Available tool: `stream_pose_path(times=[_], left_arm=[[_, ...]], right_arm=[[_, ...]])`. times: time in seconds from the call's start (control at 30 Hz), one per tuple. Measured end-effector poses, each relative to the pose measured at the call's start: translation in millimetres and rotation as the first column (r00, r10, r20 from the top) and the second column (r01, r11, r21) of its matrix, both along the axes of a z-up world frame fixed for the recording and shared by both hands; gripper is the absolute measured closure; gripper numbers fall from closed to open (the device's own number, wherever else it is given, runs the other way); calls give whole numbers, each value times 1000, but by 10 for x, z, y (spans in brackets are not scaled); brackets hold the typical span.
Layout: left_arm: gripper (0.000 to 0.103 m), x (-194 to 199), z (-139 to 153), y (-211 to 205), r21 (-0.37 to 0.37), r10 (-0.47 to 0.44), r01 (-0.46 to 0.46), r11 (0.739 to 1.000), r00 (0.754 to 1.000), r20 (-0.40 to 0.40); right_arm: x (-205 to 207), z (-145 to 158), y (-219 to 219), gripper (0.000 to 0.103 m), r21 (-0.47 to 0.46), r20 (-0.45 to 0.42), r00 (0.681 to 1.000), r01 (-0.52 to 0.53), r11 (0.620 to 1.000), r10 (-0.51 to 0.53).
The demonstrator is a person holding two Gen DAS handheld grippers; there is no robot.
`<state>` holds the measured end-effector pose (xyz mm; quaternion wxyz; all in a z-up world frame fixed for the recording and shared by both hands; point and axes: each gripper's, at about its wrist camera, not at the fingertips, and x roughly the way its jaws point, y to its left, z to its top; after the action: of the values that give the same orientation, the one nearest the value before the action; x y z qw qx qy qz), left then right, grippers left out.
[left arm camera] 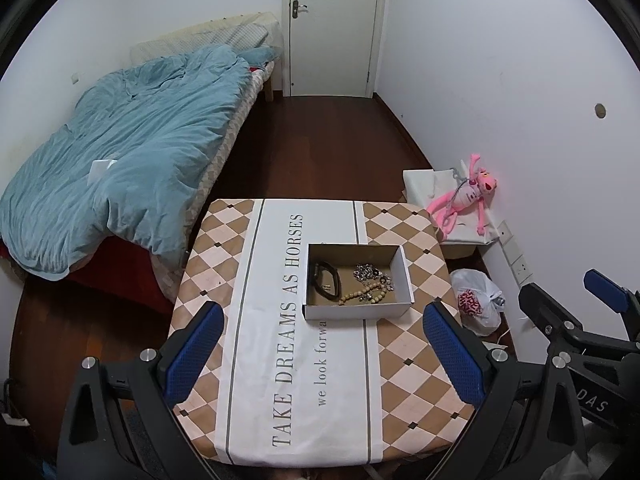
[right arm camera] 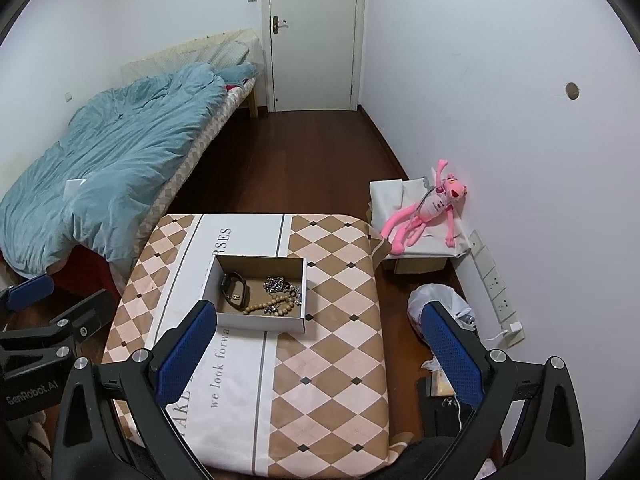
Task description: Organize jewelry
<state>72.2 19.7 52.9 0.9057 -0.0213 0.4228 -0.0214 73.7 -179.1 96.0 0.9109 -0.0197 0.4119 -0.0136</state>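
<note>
A white cardboard box (left arm camera: pixel 356 313) stands on the table (left arm camera: pixel 404 364); it also shows in the right wrist view (right arm camera: pixel 260 322). Inside lie a black band (left arm camera: pixel 326 280), a silver chain (left arm camera: pixel 370 272) and a wooden bead bracelet (left arm camera: pixel 362 294); in the right wrist view the band (right arm camera: pixel 234 290), chain (right arm camera: pixel 280 285) and beads (right arm camera: pixel 268 306) also show. My left gripper (left arm camera: pixel 322 354) is open and empty, above the table's near half, short of the box. My right gripper (right arm camera: pixel 316 354) is open and empty, above the table's near right part.
A bed with a blue duvet (left arm camera: pixel 132 152) stands left of the table. A pink plush toy (left arm camera: pixel 466 196) lies on a white-covered box by the right wall. A white plastic bag (left arm camera: pixel 476 300) sits on the floor to the right. A door (left arm camera: pixel 334 24) is at the back.
</note>
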Motion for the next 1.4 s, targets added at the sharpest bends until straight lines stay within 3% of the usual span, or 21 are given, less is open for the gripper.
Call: stream_pose_path(times=[0.67, 1.4], left_arm=[[1, 505, -372, 11, 53, 39, -34, 998, 995, -90], [1, 547, -455, 14, 50, 53, -48, 998, 994, -101]], right_arm=[[606, -470, 14, 0, -22, -120, 993, 14, 1000, -17], [689, -602, 22, 0, -32, -157, 988, 12, 999, -17]])
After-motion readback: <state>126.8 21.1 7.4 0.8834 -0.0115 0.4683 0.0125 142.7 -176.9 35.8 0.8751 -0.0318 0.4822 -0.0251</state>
